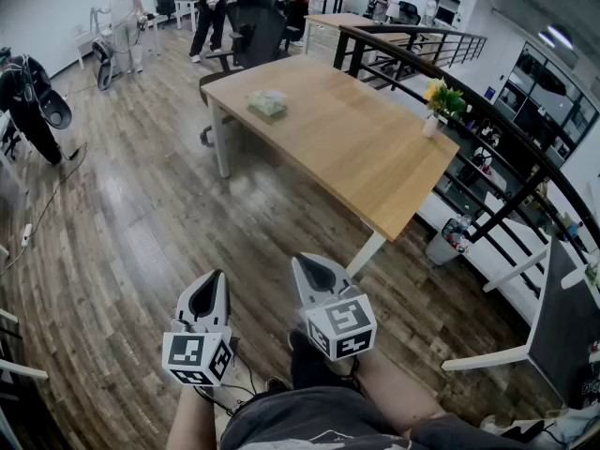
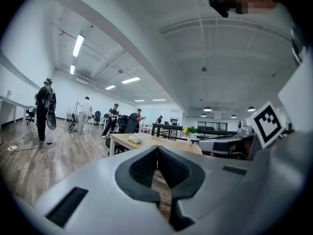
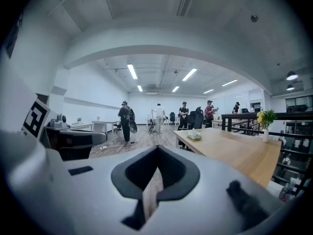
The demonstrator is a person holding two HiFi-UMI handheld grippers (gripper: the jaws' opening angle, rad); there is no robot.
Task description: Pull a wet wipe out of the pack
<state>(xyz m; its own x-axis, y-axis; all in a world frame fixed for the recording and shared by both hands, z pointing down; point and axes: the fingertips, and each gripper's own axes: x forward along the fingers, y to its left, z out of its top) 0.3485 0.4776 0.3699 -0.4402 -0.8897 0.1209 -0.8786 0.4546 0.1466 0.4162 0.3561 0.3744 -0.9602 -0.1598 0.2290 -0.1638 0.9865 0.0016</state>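
Pale wood marks the table [image 1: 375, 157], and the wet wipe pack [image 1: 267, 103] is seen on its far left end, well apart from both grippers. The left gripper [image 1: 217, 277] and right gripper [image 1: 302, 262] are held near the body, aimed at the table, seemingly because no approach is yet made. Both pairs of jaws are pressed together; nothing is held or touched.

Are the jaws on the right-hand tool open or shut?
Shut: on the right gripper the jaws meet at their tips, nothing between them.
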